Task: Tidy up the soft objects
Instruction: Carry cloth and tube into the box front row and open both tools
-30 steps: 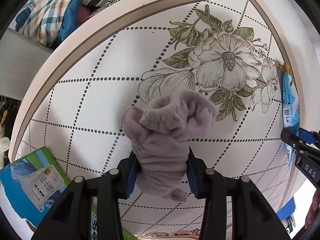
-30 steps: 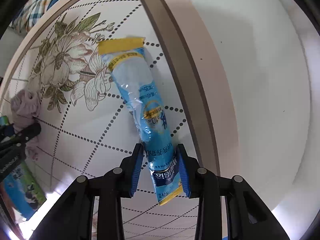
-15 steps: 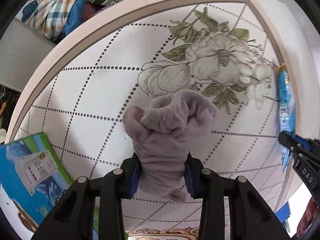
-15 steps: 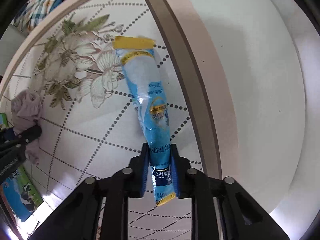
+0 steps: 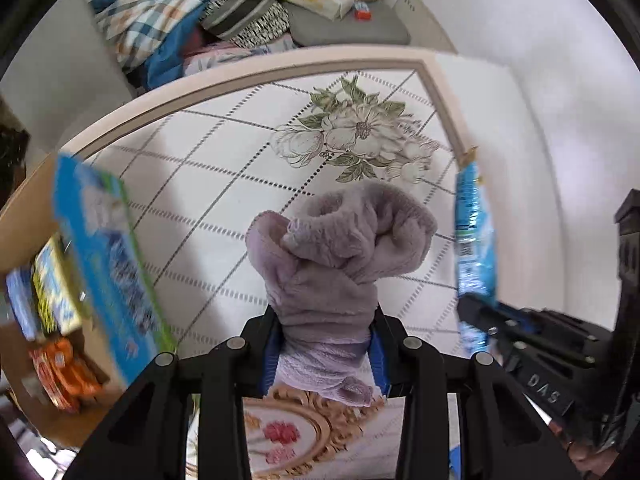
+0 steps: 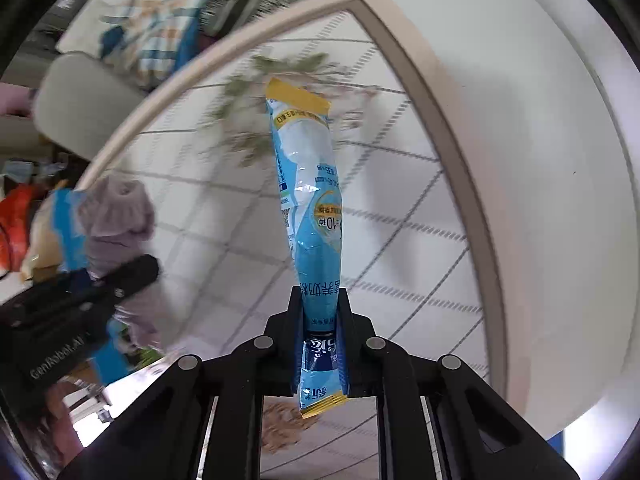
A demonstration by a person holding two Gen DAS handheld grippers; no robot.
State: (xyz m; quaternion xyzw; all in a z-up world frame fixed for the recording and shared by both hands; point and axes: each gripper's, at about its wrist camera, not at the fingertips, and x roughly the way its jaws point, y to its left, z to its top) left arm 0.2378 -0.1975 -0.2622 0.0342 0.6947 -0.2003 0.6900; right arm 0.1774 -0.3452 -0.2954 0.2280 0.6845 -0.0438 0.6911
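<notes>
My left fingers point(image 5: 325, 354) stayed clamped on the lilac plush sock point(image 5: 340, 256); my right fingers point(image 6: 320, 336) had just closed on the blue sachet point(image 6: 310, 200). Both had lifted clear above the floral bench point(image 5: 224, 184), ready for sorting.

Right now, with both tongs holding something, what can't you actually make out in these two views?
- Left wrist view: the blue and green box is motion-blurred, so its print is unreadable.
- Left wrist view: the lower end of the purple plush cloth is hidden by the left tongs.
- Right wrist view: the flower print on the table is smeared by blur.
- Right wrist view: the blue sachet is clamped in the right tongs; its small text is unreadable.
</notes>
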